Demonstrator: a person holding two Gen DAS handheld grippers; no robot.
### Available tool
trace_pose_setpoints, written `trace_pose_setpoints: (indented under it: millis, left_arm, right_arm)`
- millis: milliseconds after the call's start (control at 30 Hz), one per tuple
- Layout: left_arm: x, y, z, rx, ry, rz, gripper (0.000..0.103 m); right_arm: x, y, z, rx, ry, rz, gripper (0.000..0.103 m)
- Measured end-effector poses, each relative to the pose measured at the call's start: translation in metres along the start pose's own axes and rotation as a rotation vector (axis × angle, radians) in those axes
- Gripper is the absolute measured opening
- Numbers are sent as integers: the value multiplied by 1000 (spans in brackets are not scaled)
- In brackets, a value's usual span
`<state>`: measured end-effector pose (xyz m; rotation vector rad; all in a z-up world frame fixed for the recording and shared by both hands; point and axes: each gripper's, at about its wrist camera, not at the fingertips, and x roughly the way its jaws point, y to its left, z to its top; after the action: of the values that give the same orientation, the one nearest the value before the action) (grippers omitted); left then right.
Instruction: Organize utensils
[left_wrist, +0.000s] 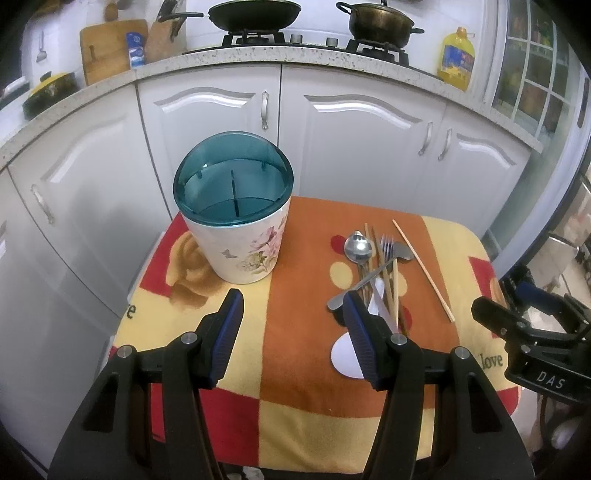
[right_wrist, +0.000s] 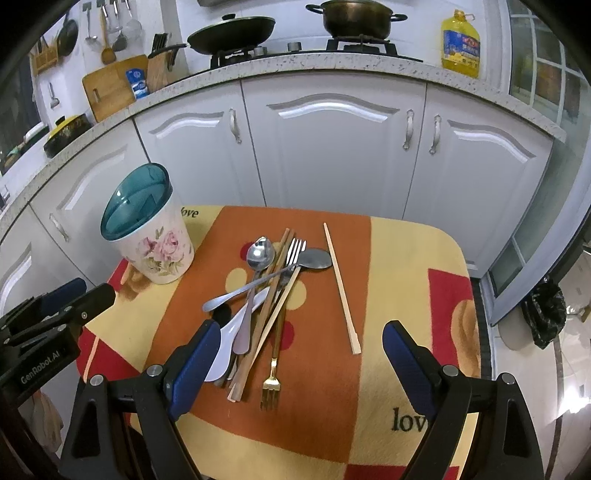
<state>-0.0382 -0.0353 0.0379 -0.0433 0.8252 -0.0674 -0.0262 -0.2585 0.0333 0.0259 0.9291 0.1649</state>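
Both claws spread, empty: left claw (left_wrist: 291, 317) near holder (left_wrist: 236, 221), right claw (right_wrist: 301, 347) over utensil pile (right_wrist: 269, 295).

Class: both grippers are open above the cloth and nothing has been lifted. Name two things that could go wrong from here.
1. The utensils lie crossed in a pile; lifting one may drag others.
2. The holder has a teal lid on top; utensils may not go in.

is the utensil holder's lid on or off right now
On. The translucent teal lid sits over the mouth of the floral utensil holder, which stands upright; the divider shows through it, with no utensils visible inside.
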Motion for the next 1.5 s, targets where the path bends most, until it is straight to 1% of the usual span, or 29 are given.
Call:
trace_pose_setpoints:
  millis: [200, 433, 567, 700, 733, 800, 867, 900, 1000, 1033, 1100, 1167, 1233, 1300, 1333, 1367, 1500]
  left_arm:
    - [6, -1, 0, 4, 13, -4, 56]
    - [14, -4, 2, 14, 27, -16, 56]
    - [20, -6, 4, 27, 46, -45, 56]
    - [26, -17, 9, 79, 53, -83, 56]
    - [28, -20, 11, 97, 50, -92, 56]
    - [31, -29, 14, 138, 47, -119, 56]
    - [38, -38, 19, 174, 55, -145, 56]
    - [43, -42, 22, 190, 64, -164, 56]
    - [60, -57, 32, 231, 101, -224, 56]
    - [64, -61, 35, 244, 106, -236, 56]
    - [78, -73, 41, 286, 120, -251, 56]
    - [96, -85, 45, 323, 160, -266, 56]
    - [111, -92, 48, 337, 195, -279, 55]
    - [128, -97, 52, 341, 231, -283, 49]
    - [135, -99, 53, 343, 250, -287, 42]
    - [143, -103, 55, 346, 269, -294, 38]
    - [162, -117, 58, 383, 297, -299, 31]
  right_arm:
    - [1, -4, 1, 7, -4, -9, 88]
    - [8, -3, 0, -37, 13, -19, 88]
    - [12, -6, 1, -43, 18, -22, 88]
    - [18, -15, 5, -31, 27, -6, 88]
    - [20, -16, 6, -32, 28, -2, 87]
    - [24, -19, 9, -35, 34, -2, 81]
    - [30, -24, 12, -35, 40, 12, 78]
    - [33, -27, 14, -31, 43, 19, 75]
    - [42, -36, 17, -15, 52, 36, 70]
    - [45, -38, 18, -10, 56, 42, 69]
    - [51, -44, 19, -5, 70, 46, 64]
    - [57, -48, 20, -3, 80, 47, 63]
    - [63, -53, 22, 3, 91, 52, 62]
    - [67, -58, 22, 10, 96, 56, 61]
    - [69, -61, 24, 14, 99, 57, 61]
    - [70, -63, 23, 18, 100, 59, 61]
    - [76, -76, 26, 37, 108, 70, 60]
